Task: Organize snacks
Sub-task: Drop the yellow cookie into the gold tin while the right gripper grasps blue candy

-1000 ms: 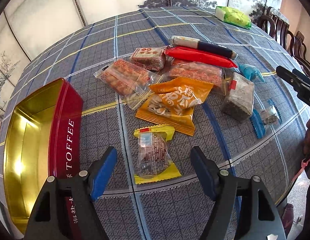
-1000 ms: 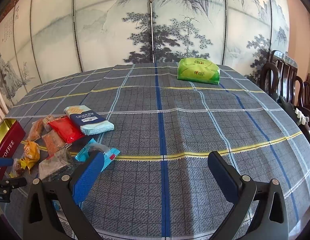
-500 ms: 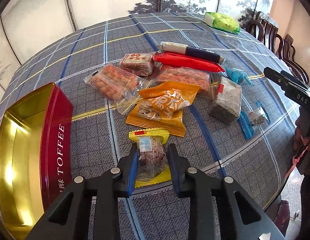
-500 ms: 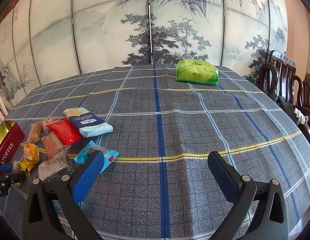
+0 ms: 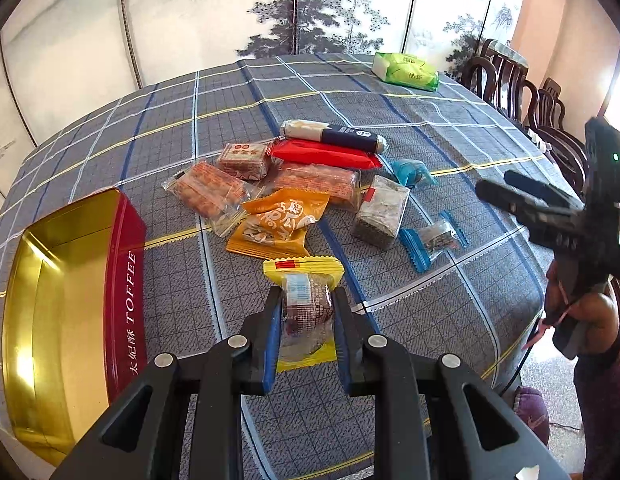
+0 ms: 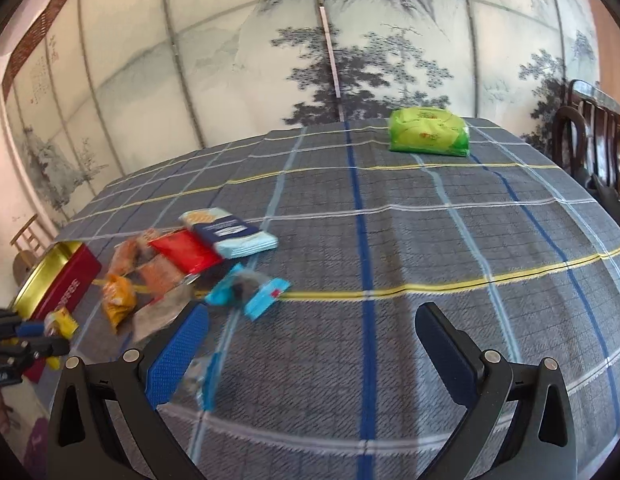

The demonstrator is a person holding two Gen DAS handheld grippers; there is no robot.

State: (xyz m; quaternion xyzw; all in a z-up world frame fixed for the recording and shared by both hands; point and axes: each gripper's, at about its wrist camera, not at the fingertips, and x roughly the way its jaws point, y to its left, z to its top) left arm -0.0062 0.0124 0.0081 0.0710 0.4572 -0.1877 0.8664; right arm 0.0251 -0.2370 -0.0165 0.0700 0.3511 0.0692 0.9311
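Beside toffee tin [image 5: 126,280], left gripper [image 5: 306,312] clamps yellow-wrapped snack [image 5: 306,304].

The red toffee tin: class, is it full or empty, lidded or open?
Open and empty. The toffee tin shows no lid and only bare gold lining. The left tool holds the yellow-wrapped snack outside it.

Left gripper [image 5: 304,322]: black plastic frame, silver round screws, blue ribbed pads [image 5: 270,344] inside the jaws.
Right gripper [image 6: 311,344]: matching black frame, silver screws, blue textured pads [image 6: 178,358]; green indicator light on its body.
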